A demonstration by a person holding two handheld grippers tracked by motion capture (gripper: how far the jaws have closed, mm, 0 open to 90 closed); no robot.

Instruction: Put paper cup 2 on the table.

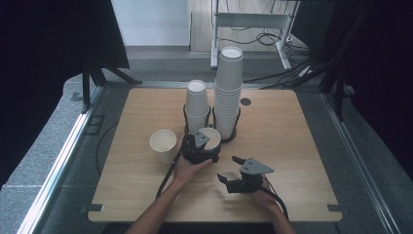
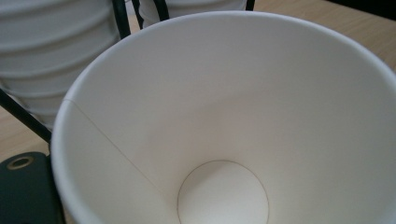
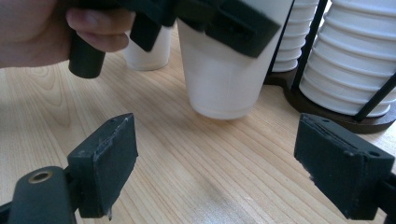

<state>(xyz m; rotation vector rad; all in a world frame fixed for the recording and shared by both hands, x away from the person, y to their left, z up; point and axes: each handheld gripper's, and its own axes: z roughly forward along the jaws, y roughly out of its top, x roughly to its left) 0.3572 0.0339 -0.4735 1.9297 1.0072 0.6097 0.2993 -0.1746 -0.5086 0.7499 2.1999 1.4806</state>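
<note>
High view: left tool grips a paper cup; right tool hovers wide open.

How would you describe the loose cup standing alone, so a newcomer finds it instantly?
Start at the two cup stacks in black wire holders at the far middle of the wooden table. Look just left of and nearer than the shorter stack: a single white paper cup stands upright, mouth open. Unlike the cup in the left gripper, nothing holds it.

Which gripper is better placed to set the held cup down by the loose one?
Left. The left gripper already grips the cup, just above the table, near the loose cup. The right gripper is open.
</note>
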